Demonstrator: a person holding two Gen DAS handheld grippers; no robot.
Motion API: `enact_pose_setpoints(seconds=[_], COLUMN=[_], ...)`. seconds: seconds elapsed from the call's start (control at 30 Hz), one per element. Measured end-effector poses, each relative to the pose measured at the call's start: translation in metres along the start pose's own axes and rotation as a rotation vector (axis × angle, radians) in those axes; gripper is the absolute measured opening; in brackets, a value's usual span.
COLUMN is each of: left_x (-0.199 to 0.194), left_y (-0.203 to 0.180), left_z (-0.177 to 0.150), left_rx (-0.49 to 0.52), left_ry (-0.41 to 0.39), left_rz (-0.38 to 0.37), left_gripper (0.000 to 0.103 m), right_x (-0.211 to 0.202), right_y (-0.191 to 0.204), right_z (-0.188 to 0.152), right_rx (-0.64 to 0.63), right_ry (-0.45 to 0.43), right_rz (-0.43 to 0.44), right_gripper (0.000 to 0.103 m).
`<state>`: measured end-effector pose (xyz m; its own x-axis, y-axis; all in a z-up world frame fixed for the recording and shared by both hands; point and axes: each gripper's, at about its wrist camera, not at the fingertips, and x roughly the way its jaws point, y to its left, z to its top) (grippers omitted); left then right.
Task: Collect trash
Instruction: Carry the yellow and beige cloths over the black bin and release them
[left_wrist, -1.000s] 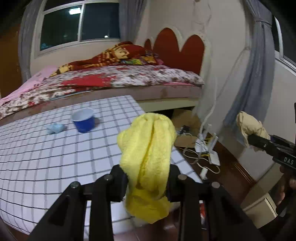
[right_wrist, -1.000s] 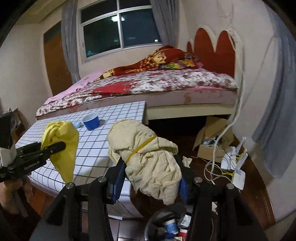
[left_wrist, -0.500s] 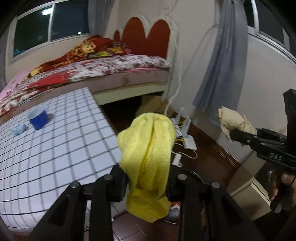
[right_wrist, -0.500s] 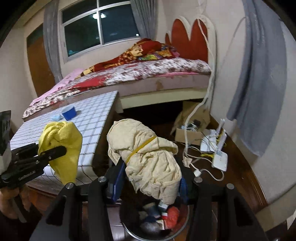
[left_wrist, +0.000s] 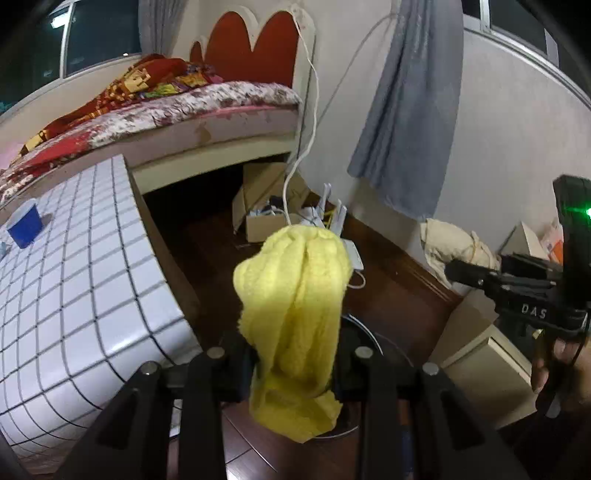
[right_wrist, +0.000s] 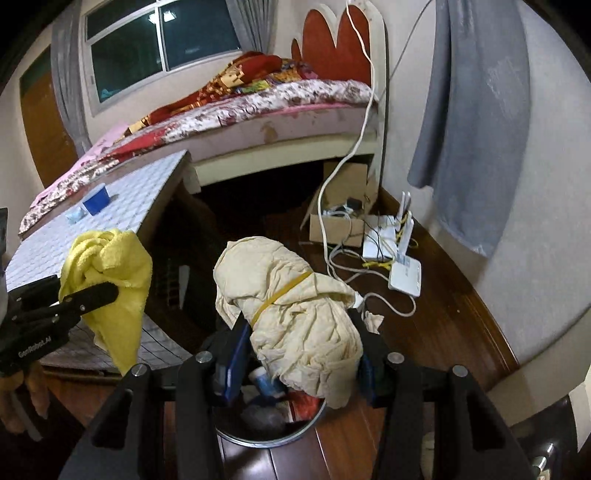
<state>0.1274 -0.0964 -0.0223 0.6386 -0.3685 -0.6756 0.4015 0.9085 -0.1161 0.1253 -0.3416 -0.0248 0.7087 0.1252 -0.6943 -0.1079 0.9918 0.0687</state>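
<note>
My left gripper (left_wrist: 291, 354) is shut on a yellow cloth (left_wrist: 295, 302) that hangs between its fingers; it also shows in the right wrist view (right_wrist: 110, 280). My right gripper (right_wrist: 299, 354) is shut on a cream cloth bundle (right_wrist: 295, 314) tied with a yellow band, held just above a round trash bin (right_wrist: 269, 424) with rubbish inside. The bundle shows in the left wrist view (left_wrist: 454, 247). The bin's rim (left_wrist: 384, 347) is partly hidden behind the yellow cloth.
A table with a checked cloth (left_wrist: 74, 295) stands at left with a blue cup (left_wrist: 24, 223) on it. A cardboard box (right_wrist: 340, 221), white routers (right_wrist: 402, 269) and cables lie on the wooden floor. A bed (right_wrist: 258, 110) is behind.
Both grippers have swung right, away from the table and toward the floor. The trash bin has come into view under the cream bundle. Both cloths stay gripped.
</note>
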Motion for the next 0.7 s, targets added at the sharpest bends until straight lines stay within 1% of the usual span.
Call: enact_pose_setpoints(seconds=[0.2,0.47,0.7], left_x=[0.02,0.05,0.08], left_y=[-0.007,-0.007,-0.008], left_z=[-0.013,-0.034,-0.045], left_rx=[-0.001,-0.008,-0.003], left_ry=[0.051,0.128,0.193], left_rz=[-0.014,-0.031,-0.056], left_gripper=[0.033,0.033,0.033], right_x=[0.015,0.062,0.092], right_y=[0.006,0.013,0.02], right_z=[-0.013,-0.034,-0.044], right_rx=[-0.043,-0.08,-0.121], right_ry=[0.051,0.163,0.221], right_rz=[-0.014,-0.014,-0.013], right_gripper=[0.051,0.051,0.051])
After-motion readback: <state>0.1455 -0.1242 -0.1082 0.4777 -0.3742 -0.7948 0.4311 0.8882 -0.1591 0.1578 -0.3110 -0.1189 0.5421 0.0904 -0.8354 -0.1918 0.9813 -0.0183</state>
